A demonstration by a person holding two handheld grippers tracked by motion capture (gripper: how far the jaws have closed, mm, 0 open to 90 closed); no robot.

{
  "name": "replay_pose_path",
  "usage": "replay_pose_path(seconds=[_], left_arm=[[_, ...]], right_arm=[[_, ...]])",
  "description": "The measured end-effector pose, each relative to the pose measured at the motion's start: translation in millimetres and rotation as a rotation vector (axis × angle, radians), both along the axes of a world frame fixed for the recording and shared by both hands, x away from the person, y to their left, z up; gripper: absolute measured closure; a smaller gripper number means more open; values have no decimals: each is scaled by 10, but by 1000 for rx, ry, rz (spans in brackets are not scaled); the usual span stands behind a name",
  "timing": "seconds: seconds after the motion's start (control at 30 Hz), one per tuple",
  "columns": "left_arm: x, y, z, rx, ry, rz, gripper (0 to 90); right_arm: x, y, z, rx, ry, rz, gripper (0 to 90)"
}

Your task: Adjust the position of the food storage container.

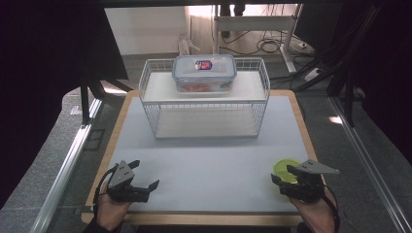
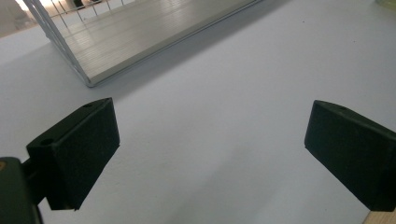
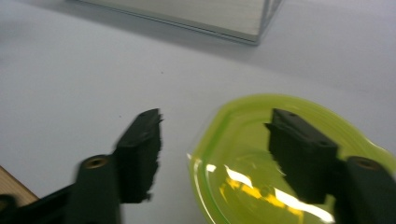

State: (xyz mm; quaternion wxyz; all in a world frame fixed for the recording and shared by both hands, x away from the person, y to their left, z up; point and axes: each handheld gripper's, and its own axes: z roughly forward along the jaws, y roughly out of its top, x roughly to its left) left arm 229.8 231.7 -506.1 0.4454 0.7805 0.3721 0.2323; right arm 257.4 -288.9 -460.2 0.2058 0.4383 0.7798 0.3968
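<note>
A translucent yellow-green bowl (image 1: 283,166) (image 3: 233,168) sits near the table's front right corner. My right gripper (image 1: 283,174) (image 3: 215,128) straddles its near rim, with one jaw inside the bowl and the other outside. A gap shows between the outer pad and the rim, so nothing is pinched. My left gripper (image 1: 145,173) (image 2: 210,140) stands open low over the bare table at the front left, nothing between its jaws. A clear lidded food container (image 1: 204,73) with a blue rim sits on the top shelf of a white wire rack (image 1: 150,114).
The wire rack (image 2: 116,51) (image 3: 219,18) stands at the back middle of the pale grey tabletop (image 1: 209,155), its lower shelf bare. A wooden edge (image 1: 114,141) borders the table. Cables and desk legs lie on the floor beyond.
</note>
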Motion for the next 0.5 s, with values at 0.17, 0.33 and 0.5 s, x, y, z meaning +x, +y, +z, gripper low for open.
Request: replay_pose_path(seconds=[0.17, 0.33, 0.5], left_arm=[[3, 0, -6, -1, 1, 1, 32], [4, -1, -11, 0, 5, 1, 35], [5, -3, -14, 0, 7, -1, 37]], right_arm=[[-71, -181, 39, -14, 5, -37, 647], [-136, -354, 58, -32, 10, -81, 870], [-185, -517, 67, -34, 24, -156, 900]])
